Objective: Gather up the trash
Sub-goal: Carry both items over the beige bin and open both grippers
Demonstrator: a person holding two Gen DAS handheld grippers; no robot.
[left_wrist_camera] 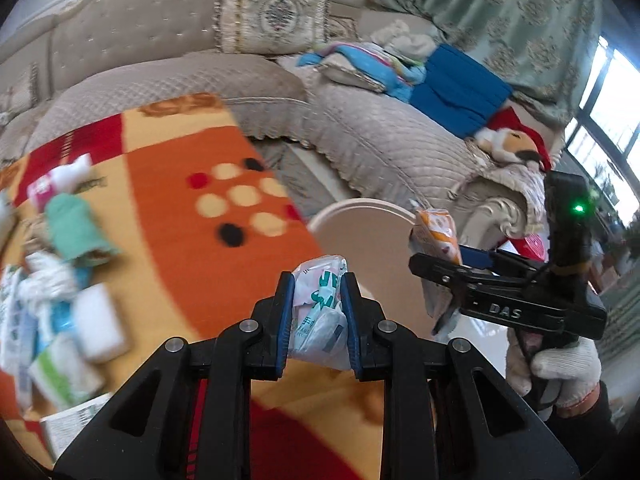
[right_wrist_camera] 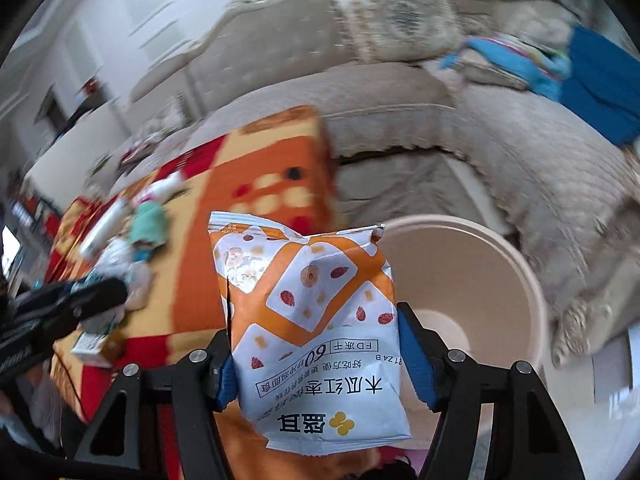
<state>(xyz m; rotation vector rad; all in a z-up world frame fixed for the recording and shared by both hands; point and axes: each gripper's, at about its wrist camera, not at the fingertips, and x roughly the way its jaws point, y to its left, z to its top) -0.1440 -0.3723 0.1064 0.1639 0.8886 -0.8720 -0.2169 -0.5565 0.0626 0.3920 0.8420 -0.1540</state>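
Observation:
My left gripper point(left_wrist_camera: 318, 280) is shut on a crumpled white and green wrapper point(left_wrist_camera: 320, 312), held over the table edge near the beige bin point(left_wrist_camera: 368, 236). My right gripper point(right_wrist_camera: 316, 328) is shut on an orange and white snack packet point(right_wrist_camera: 308, 320), held just left of the bin point(right_wrist_camera: 460, 280), which looks empty inside. In the left wrist view the right gripper point(left_wrist_camera: 440, 264) holds the packet point(left_wrist_camera: 438, 236) over the bin's right rim. More trash point(left_wrist_camera: 60, 300) lies in a heap on the orange patterned tablecloth point(left_wrist_camera: 172, 240).
A beige sofa point(left_wrist_camera: 380, 148) with a cushion point(left_wrist_camera: 276, 12), blue cloths point(left_wrist_camera: 456, 88) and a plush toy point(left_wrist_camera: 516, 144) stands behind the bin. Curtains and a window are at the far right. The left gripper point(right_wrist_camera: 64, 312) shows at the left of the right wrist view.

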